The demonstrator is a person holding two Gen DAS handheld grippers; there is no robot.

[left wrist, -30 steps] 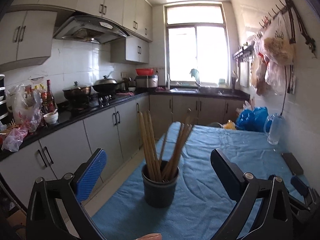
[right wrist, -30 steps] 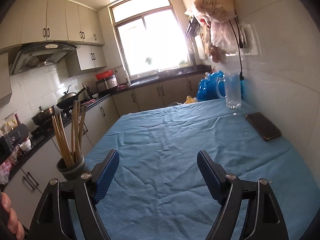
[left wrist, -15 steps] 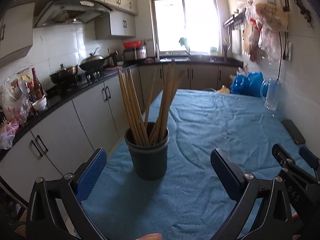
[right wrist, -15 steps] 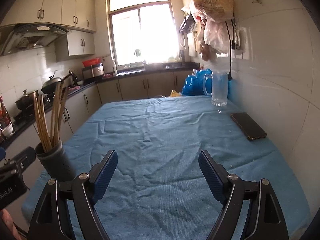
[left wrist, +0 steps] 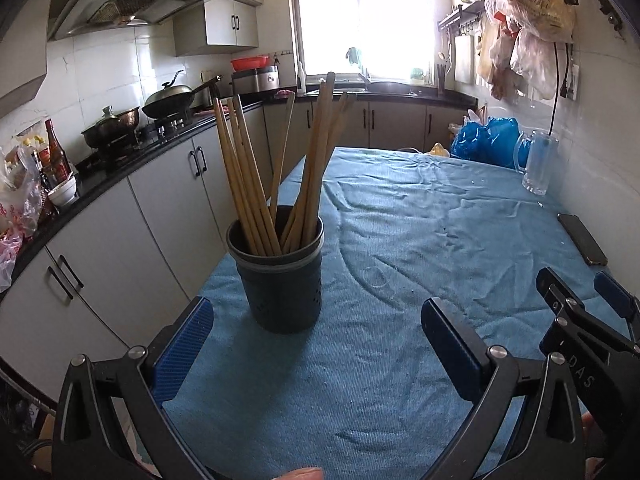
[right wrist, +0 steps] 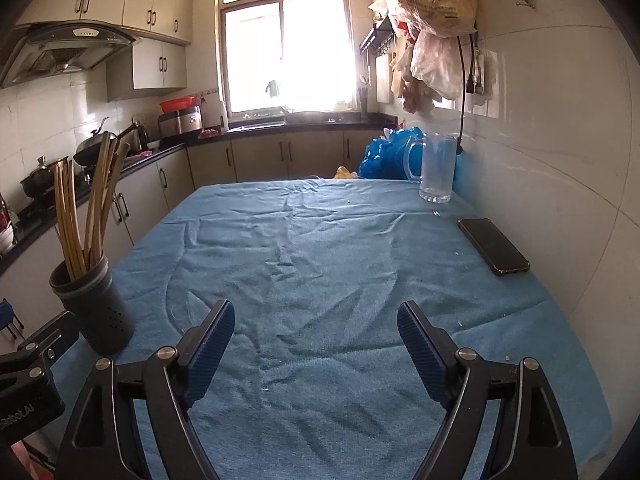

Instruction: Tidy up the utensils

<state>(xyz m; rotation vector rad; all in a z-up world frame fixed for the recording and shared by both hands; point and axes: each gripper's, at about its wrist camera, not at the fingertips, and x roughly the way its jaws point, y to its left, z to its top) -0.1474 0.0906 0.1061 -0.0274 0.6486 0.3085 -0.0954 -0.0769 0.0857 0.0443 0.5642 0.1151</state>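
Note:
A dark grey utensil holder [left wrist: 280, 280] stands on the blue cloth near the table's left edge, with several wooden chopsticks [left wrist: 256, 184] upright in it. It also shows at the left of the right wrist view [right wrist: 98, 308]. My left gripper [left wrist: 316, 340] is open and empty, just in front of the holder. My right gripper [right wrist: 316, 344] is open and empty over the bare cloth, to the right of the holder. Its fingers show at the right edge of the left wrist view [left wrist: 568, 304].
A blue cloth [right wrist: 320, 248] covers the table. A black phone [right wrist: 493, 246] lies at the right edge by the tiled wall. A clear glass mug [right wrist: 436, 168] and blue bags [right wrist: 384, 156] are at the far right. Kitchen cabinets [left wrist: 120, 232] run along the left.
Both grippers have moved forward and lower over the table. The holder now looks nearer and more central in the left wrist view. Both grippers stay open.

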